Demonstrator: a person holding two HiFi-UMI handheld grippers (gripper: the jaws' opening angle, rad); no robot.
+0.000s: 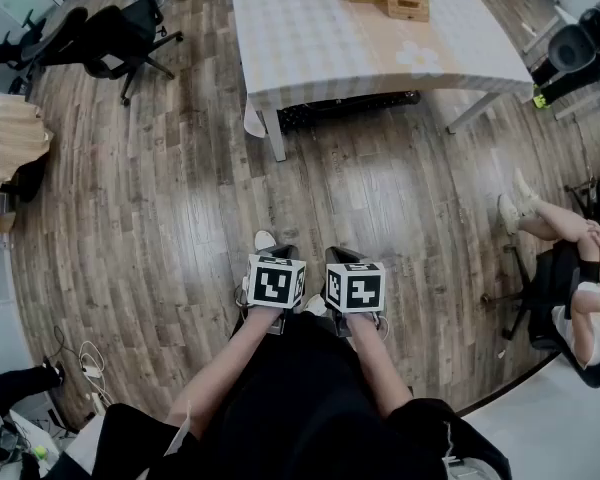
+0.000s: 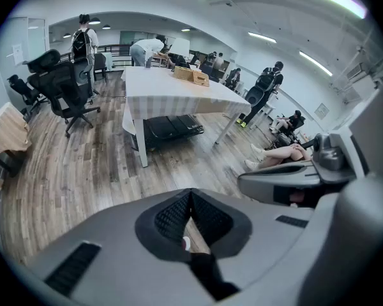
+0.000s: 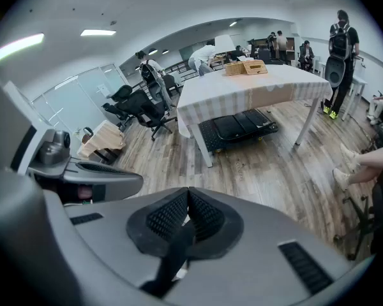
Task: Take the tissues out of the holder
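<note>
The grey left gripper (image 1: 276,254) and grey right gripper (image 1: 349,257) hang side by side, jaws pressed together on nothing, likely idle. The pale checked-cloth table (image 1: 330,28) stands well apart. Its 2 light wooden boxes (image 1: 407,3) probably include the holder; tissues are indiscernible.

The right gripper (image 3: 187,203) has its jaws pressed together, pointing toward a cloth-covered table (image 3: 255,94) across the wooden floor (image 3: 268,171).

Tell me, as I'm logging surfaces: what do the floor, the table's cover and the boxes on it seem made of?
Floor: wood or wood-look planks, grain and seams visible, slight sheen. Table cover: pale checked cloth, matte, draping over the edges. Boxes: likely bare light wood, tan and matte.
</note>
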